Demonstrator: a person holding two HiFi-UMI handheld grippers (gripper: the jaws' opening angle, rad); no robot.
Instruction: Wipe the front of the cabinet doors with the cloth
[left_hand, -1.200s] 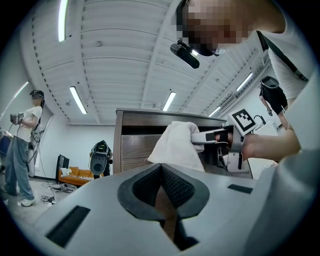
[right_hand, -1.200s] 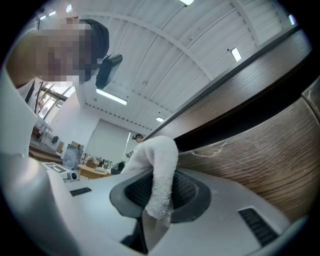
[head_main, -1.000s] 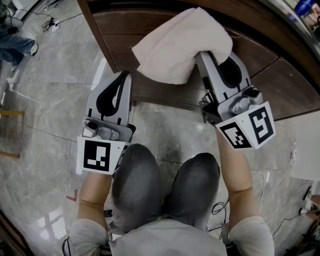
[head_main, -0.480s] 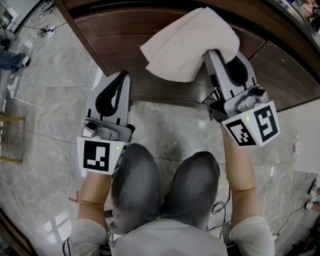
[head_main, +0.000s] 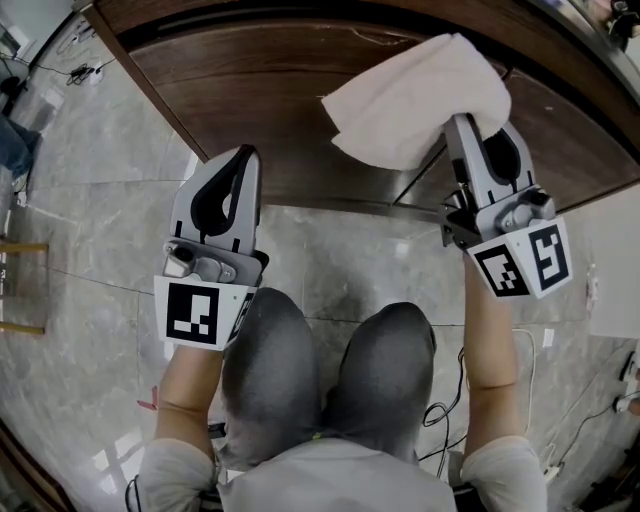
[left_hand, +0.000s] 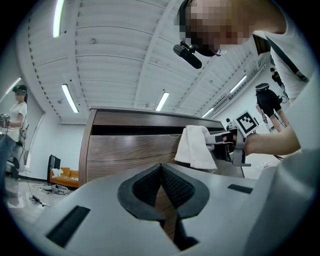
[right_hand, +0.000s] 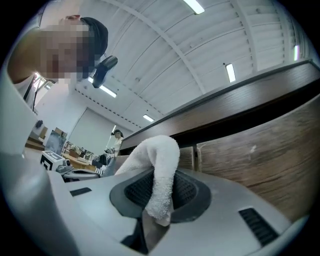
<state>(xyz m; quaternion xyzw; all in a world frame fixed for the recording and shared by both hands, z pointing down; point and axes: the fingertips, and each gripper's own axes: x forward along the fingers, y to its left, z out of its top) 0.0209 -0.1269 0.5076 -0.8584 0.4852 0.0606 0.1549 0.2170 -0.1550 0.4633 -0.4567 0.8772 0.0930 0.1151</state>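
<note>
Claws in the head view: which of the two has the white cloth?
The right claw: its jaws are shut on the white cloth at the cabinet doors. The left claw is shut too, with nothing in it.

A cream, nubby cloth is pinched by one fold between the closed jaws of the right gripper. The rest is bunched ahead of the jaws and laid against the front of the doors. The doors are of dark brown wood with horizontal grain; both are shut, with a narrow seam between them. The cloth is spread across that seam, most of it on the left door, near the top edge. A dark recess is seen running above the doors.
</note>
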